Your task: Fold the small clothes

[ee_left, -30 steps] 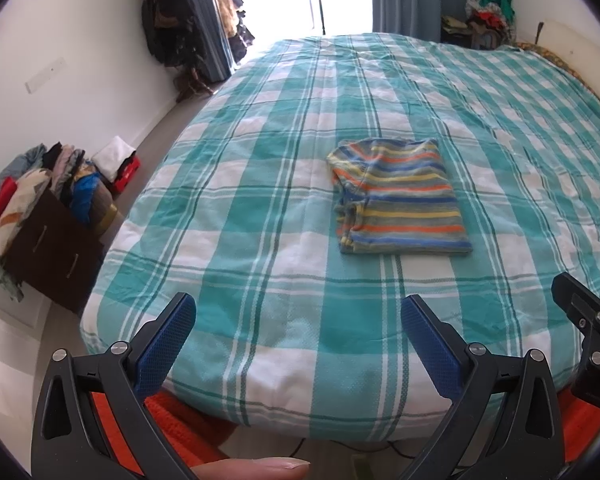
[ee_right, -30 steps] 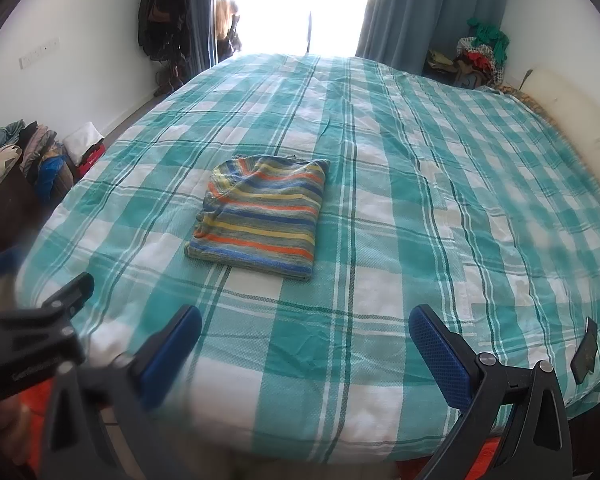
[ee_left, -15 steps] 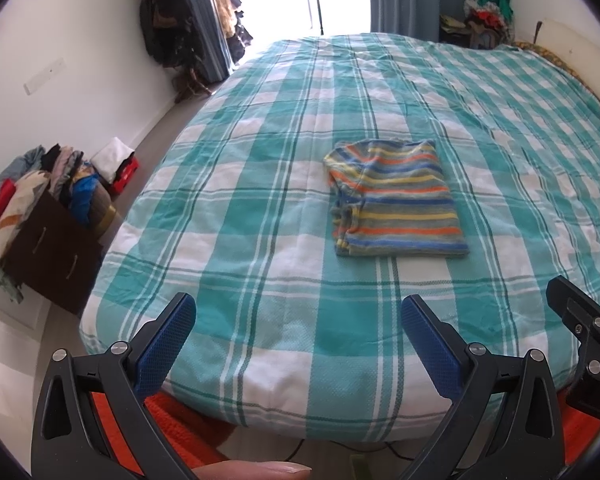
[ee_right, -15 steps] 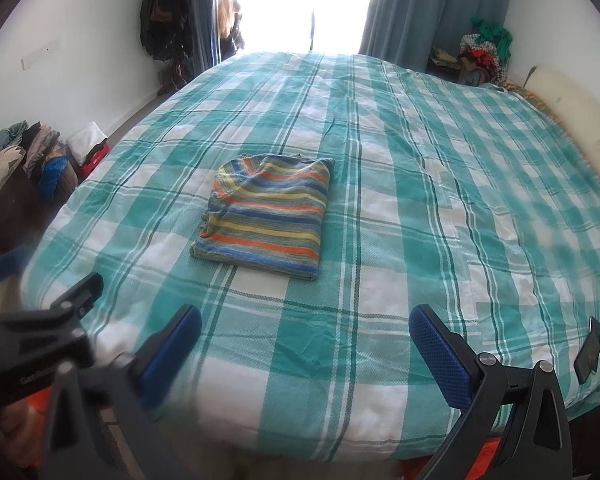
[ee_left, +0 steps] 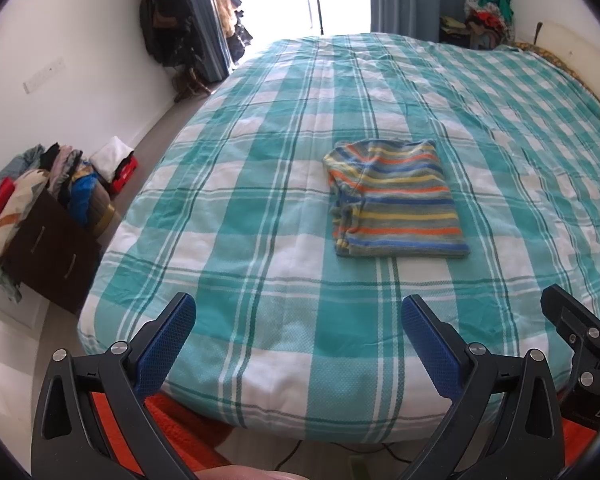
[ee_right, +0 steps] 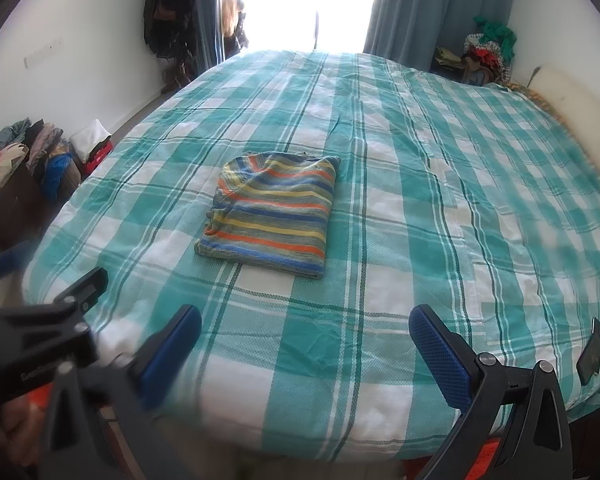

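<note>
A small striped garment (ee_left: 394,198) in grey, blue, orange and yellow lies folded into a flat rectangle on the teal plaid bed cover (ee_left: 260,184). It also shows in the right wrist view (ee_right: 270,208). My left gripper (ee_left: 298,322) is open and empty, held at the bed's near edge, well short of the garment. My right gripper (ee_right: 306,330) is open and empty too, also back at the near edge. The right gripper's body shows at the right edge of the left wrist view (ee_left: 580,328).
A dark drawer unit (ee_left: 48,248) heaped with clothes stands on the floor at the left of the bed. More clothes (ee_left: 486,12) are piled in the far right corner. A dark phone (ee_right: 592,350) lies near the bed's right edge.
Both grippers have drifted slightly, so the folded garment sits a little differently in each view. Both stay open and the garment has not moved.
</note>
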Motion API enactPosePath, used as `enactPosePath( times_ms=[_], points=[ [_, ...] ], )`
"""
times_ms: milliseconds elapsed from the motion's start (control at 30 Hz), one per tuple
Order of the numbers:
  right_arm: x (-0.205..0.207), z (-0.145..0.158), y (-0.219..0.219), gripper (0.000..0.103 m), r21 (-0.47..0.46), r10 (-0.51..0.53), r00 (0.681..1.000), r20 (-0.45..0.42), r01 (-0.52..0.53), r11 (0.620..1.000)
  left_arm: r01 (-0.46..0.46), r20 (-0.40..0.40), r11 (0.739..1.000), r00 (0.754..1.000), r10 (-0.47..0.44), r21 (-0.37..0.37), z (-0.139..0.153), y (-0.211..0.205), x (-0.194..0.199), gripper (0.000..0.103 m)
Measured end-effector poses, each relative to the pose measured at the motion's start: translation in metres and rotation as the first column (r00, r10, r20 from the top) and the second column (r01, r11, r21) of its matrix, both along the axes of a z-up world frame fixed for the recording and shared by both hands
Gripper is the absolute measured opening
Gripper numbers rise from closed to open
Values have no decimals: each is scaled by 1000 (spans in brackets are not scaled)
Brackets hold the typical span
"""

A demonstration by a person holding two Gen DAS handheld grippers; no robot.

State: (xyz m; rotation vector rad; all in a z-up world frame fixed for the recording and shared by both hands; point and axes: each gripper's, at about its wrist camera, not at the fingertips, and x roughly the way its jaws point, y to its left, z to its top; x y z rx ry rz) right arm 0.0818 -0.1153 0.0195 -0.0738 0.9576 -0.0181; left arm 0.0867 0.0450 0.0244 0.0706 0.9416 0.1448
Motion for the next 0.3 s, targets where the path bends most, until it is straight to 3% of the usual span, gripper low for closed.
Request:
enactPosePath(
  times_ms=[300],
  points=[
    [0,0,0,102,2,-1,1000,0,1,1000,18,16,1000,1000,-18,-4,0,-2,-4,102]
  ],
)
